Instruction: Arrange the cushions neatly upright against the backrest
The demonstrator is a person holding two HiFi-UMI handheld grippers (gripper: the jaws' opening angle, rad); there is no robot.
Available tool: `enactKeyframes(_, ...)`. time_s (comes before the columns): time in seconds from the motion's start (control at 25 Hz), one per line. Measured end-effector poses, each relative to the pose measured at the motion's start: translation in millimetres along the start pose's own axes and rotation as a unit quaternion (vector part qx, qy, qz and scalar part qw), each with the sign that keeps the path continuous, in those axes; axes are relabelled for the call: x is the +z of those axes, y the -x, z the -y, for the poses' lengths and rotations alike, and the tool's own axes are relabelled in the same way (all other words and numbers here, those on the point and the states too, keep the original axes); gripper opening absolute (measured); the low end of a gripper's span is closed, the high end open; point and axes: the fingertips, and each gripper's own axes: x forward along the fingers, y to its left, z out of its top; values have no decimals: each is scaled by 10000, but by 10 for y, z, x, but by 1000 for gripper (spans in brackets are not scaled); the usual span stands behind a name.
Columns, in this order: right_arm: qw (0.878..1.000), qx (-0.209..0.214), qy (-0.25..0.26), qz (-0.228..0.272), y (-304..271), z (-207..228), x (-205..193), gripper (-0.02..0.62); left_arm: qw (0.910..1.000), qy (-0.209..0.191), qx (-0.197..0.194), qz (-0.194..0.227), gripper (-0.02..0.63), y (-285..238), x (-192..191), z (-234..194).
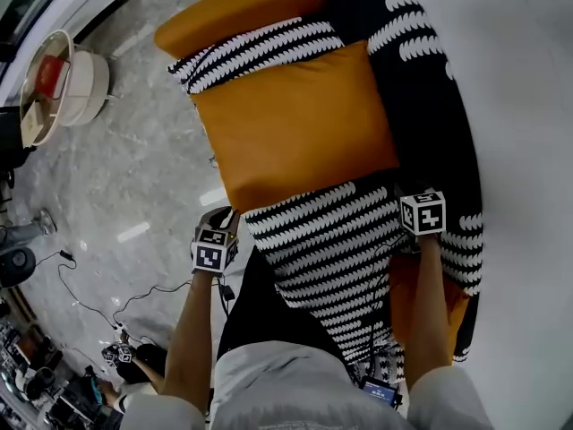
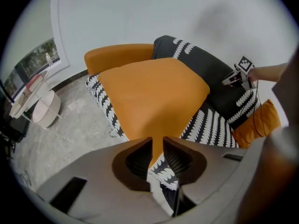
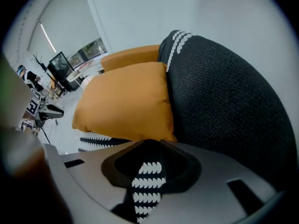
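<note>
Four cushions on the sofa (image 1: 242, 7): two plain orange, two black with white scallop rows. Your near patterned cushion (image 1: 331, 249) lies flat on the seat, with the large orange cushion (image 1: 295, 124) beyond it, beside the backrest (image 1: 430, 88). Left gripper (image 2: 157, 155) and right gripper (image 3: 152, 171) are both spread, with patterned fabric in the gaps, unpinched.

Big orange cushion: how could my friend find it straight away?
Find the curved sofa with the black backrest. The big orange cushion lies in the middle of its seat. It is plain, unlike the black-and-white patterned cushion beside it, and in full view, unlike the second orange cushion tucked by the person's right arm.
</note>
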Motion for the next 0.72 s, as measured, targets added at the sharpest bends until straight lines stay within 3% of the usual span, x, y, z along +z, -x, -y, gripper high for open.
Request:
enactKeyframes(0.12,9999,-121,77,-83,-185,85,-70,78,9998,126,-40,-164,109,-157,-166,-19)
enactKeyframes(0.32,9998,41,60,-171,-548,170,-91,128,9976,176,-248,-618,147,-467,-482,-58)
enactKeyframes(0.52,9991,-63,266,-331,-764,336,-94,129,9975,113,142,-690,204,-689,-587,-173)
enactKeyframes(0.72,9970,-146,617,-448,-1046,377,-53,129,9965,194,302,-749,206,-862,-589,-168)
